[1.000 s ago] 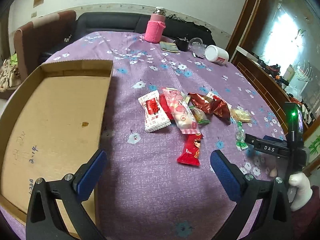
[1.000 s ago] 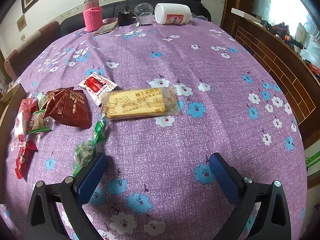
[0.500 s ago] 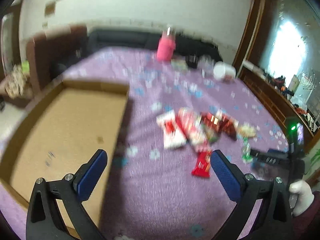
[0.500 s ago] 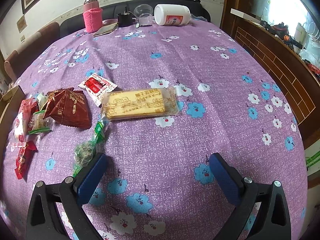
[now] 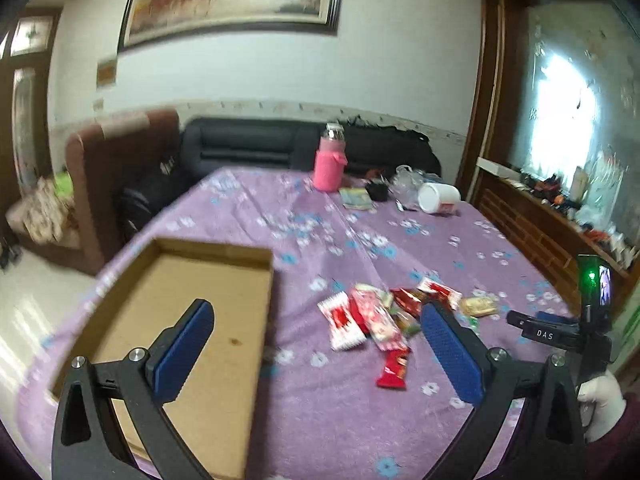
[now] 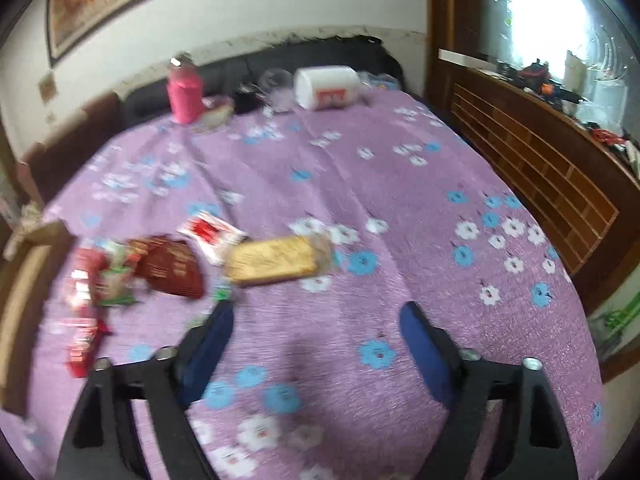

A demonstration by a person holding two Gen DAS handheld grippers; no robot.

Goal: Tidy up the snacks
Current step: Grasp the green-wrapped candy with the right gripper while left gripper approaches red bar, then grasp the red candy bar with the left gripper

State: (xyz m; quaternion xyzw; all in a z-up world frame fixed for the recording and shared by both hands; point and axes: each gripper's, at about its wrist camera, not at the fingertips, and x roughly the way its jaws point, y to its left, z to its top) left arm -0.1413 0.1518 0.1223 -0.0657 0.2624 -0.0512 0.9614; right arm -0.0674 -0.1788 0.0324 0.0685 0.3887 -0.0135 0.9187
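Your right gripper has just been closing its jaws partway; they still stand apart with nothing between them, only purple flowered tablecloth showing in the gap. Just beyond its left finger lies the biscuit pack, then the dark red pouch and the white-and-red packet, all blurred. Your left gripper hangs wide open and empty, its left finger over the cardboard tray. The snack pile sits on the cloth just right of the tray, with 1 red packet nearest you. At the far edge stand a pink bottle and a tipped white jar.
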